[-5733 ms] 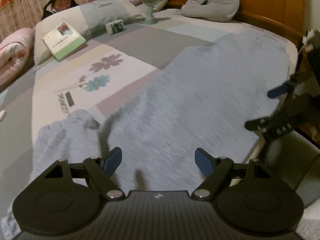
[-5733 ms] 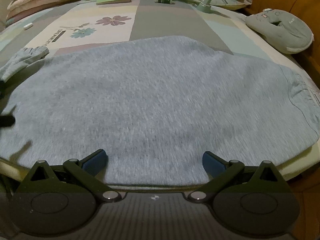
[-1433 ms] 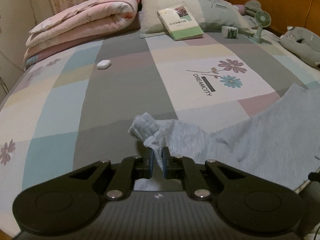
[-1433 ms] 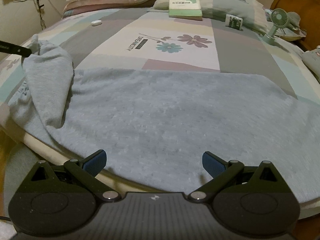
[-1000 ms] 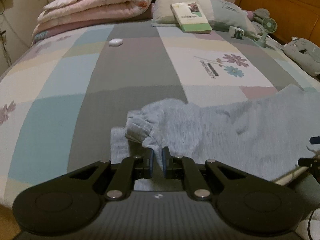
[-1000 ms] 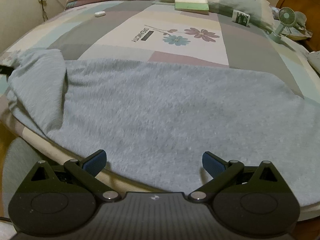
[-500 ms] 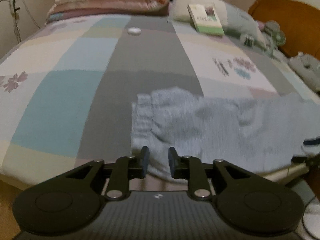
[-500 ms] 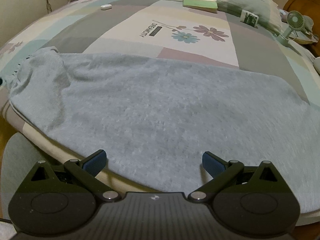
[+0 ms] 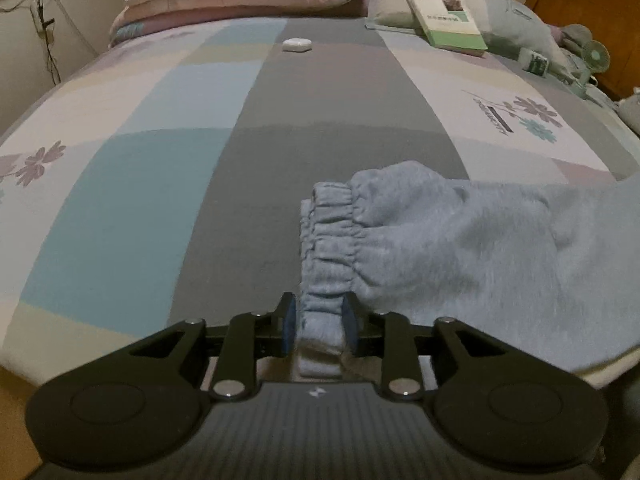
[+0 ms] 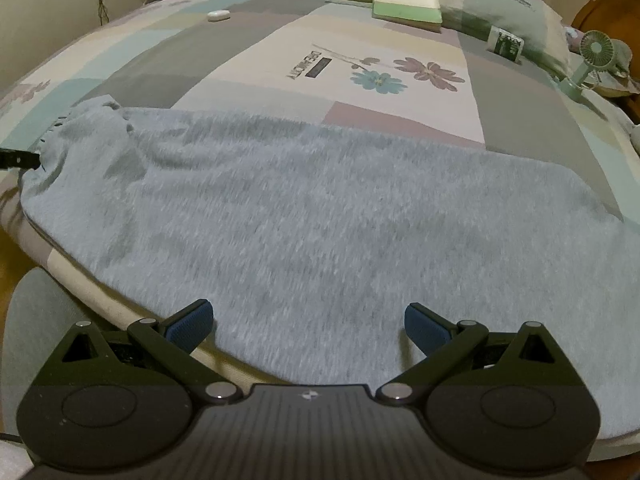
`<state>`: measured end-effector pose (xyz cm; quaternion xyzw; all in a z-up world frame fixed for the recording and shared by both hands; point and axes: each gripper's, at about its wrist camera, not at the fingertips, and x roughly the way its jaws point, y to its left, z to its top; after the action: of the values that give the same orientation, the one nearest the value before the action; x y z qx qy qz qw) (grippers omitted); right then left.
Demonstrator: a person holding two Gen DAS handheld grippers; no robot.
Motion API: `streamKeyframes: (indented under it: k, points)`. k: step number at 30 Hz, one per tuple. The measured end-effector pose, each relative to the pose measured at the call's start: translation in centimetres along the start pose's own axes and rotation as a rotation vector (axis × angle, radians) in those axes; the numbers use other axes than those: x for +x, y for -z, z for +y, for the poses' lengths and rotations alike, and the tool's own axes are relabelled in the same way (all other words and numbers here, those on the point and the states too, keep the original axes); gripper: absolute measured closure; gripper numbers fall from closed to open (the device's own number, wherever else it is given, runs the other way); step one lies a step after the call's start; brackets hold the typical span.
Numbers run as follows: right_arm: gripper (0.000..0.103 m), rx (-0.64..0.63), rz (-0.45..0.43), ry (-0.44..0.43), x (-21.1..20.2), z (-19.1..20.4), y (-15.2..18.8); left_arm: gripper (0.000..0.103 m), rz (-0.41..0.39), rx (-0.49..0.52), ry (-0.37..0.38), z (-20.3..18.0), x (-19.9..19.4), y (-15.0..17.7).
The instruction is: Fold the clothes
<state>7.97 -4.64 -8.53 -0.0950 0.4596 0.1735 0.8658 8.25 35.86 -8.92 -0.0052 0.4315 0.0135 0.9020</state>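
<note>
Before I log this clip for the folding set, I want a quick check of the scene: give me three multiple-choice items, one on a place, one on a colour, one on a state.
1. Where does the small white oval case lie?
A. on the grey stripe of the bedspread
B. on the book
C. on the garment

2. What colour is the fleecy garment spread along the bed's near edge?
A. pink
B. light blue-grey
C. dark green

3. How do the grippers stand?
A. both wide open
B. both shut on cloth
C. left gripper partly open about the gathered elastic cuff, right gripper wide open

Answers: 1 A, the case sits on bare grey fabric far up the bed; 2 B, both views show that colour; 3 C, the cuff lies between the left pads with gaps, and the right pads stand far apart.
</note>
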Motion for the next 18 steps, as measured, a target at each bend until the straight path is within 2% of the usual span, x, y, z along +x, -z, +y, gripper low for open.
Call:
streamKeyframes:
  k: [3,5,7,9,10,12,13,15,18]
  points:
    - [0.000,-0.034,-0.003,-0.009,0.2,0.2,-0.3,0.071,0.007,0.026,-0.016,0.2,-0.8,0.3]
    - [0.000,-0.067,-0.025,-0.031,0.1,0.4,-1.2,0.074,-0.016,0.038,-0.019,-0.2,-1.8,-0.2]
    - [0.010,-0.108,-0.063,-0.065,0.0,0.7,-2.6,0.070,-0.037,0.052,-0.008,-0.8,-2.2,-0.7]
    - [0.026,-0.165,-0.113,-0.114,0.1,1.2,-4.7,0.064,-0.042,0.063,0.010,-1.5,-1.8,-0.8]
    - [0.030,-0.193,-0.136,-0.138,0.3,1.6,-5.8,0.063,-0.044,0.069,0.019,-1.9,-1.6,-0.9]
    - [0.042,-0.259,-0.166,-0.178,1.1,2.5,-8.3,0.062,-0.049,0.080,0.037,-2.6,-1.2,-1.1]
    - [0.044,-0.292,-0.178,-0.199,1.7,3.1,-9.5,0.062,-0.052,0.086,0.046,-3.0,-1.0,-1.2]
    - [0.056,-0.345,-0.184,-0.235,2.9,4.1,-11.3,0.062,-0.057,0.097,0.064,-3.8,-0.6,-1.4]
    - [0.059,-0.432,-0.180,-0.268,5.3,5.7,-13.2,0.062,-0.052,0.089,0.083,-4.1,-0.2,-1.1]
